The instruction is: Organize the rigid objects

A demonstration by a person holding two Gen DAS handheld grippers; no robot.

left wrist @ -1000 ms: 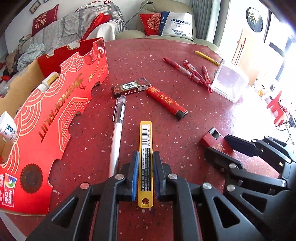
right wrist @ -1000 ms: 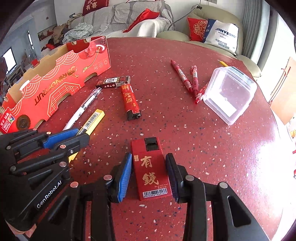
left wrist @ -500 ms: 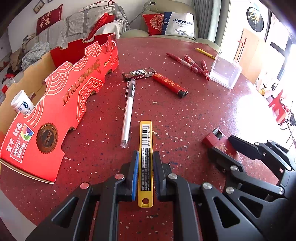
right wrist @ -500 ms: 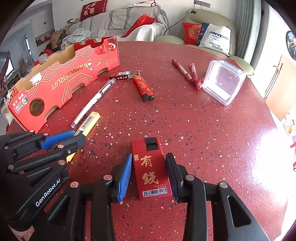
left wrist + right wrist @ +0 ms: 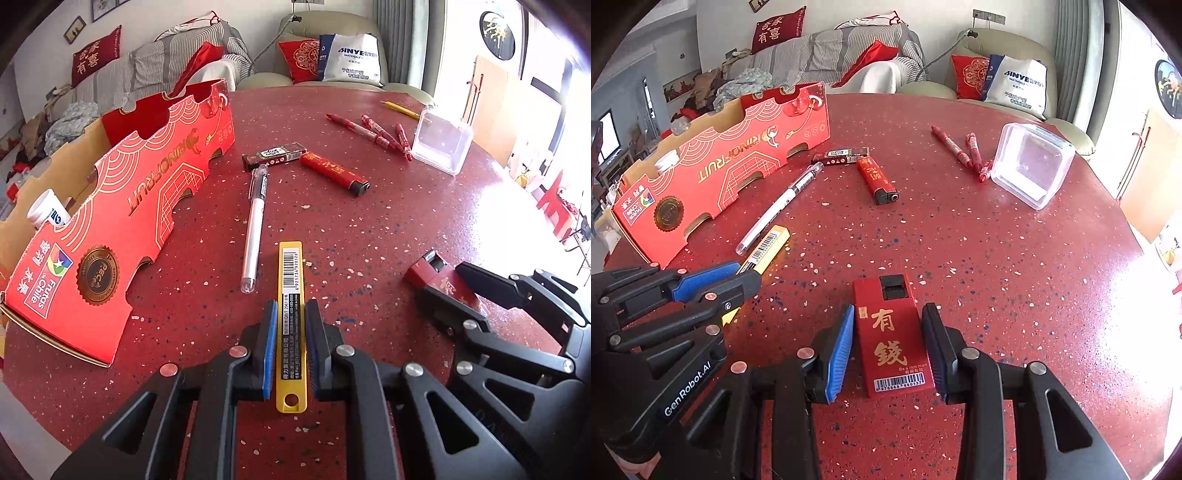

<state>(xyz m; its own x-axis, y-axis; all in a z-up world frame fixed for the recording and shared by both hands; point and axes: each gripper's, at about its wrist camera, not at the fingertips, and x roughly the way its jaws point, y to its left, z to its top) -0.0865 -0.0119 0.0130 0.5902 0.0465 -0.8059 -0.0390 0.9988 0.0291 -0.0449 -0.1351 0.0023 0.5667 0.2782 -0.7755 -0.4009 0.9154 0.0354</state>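
Note:
My left gripper [image 5: 291, 306] is shut on a flat yellow blade case [image 5: 290, 266] with a barcode label, which sticks out forward low over the red speckled table [image 5: 369, 229]. My right gripper [image 5: 889, 310] is shut on a red box [image 5: 892, 343] with gold characters and a barcode. The two grippers sit side by side near the table's front edge. In the right wrist view the left gripper [image 5: 713, 280] shows at the lower left, the yellow case [image 5: 768, 243] poking out of it. Whether either item touches the table I cannot tell.
A long red cardboard fruit box [image 5: 122, 206] stands open at the left with a white bottle [image 5: 46, 212] inside. Farther back lie a white pen [image 5: 255, 229], a dark small box [image 5: 275, 155], a red lighter [image 5: 334, 173], several red pens [image 5: 380, 133] and a clear plastic container [image 5: 441, 144].
Both grippers have drawn back toward the near edge with their items still gripped. The fruit box and the loose items now appear farther away.

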